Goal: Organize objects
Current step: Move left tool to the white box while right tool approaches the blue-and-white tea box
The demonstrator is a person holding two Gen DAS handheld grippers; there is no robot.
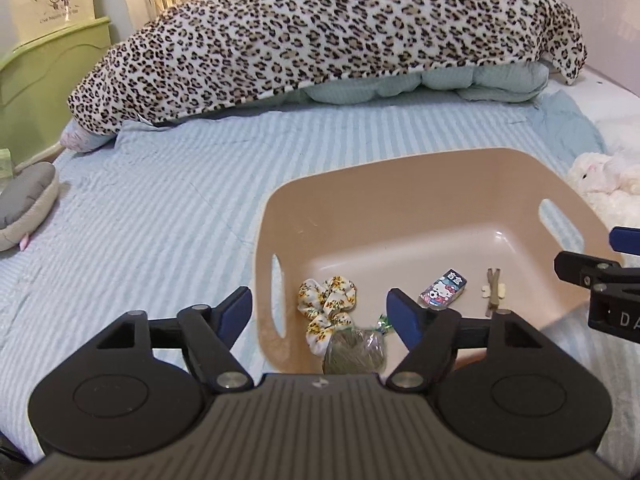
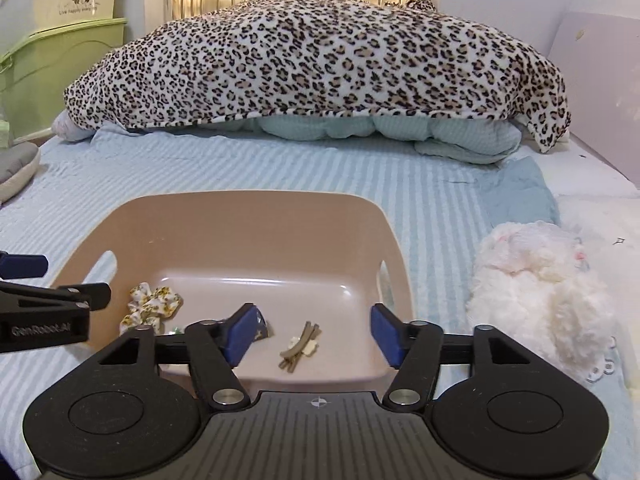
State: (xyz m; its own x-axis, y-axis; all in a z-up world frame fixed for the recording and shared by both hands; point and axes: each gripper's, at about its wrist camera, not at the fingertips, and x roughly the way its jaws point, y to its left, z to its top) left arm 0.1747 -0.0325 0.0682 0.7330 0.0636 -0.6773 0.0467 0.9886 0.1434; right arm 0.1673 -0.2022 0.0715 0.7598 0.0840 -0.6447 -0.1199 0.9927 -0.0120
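A beige plastic basket sits on the striped bed. Inside lie a floral scrunchie, a wrapped greenish bundle, a small Hello Kitty packet and an olive hair clip. My left gripper is open and empty, straddling the basket's near left wall above the scrunchie. My right gripper is open and empty over the basket's near right part, above the hair clip. Each gripper shows at the edge of the other's view.
A leopard-print blanket over a pale green quilt fills the far end of the bed. A white plush toy lies right of the basket. A grey cushion lies at the left edge. Green plastic drawers stand beside the bed.
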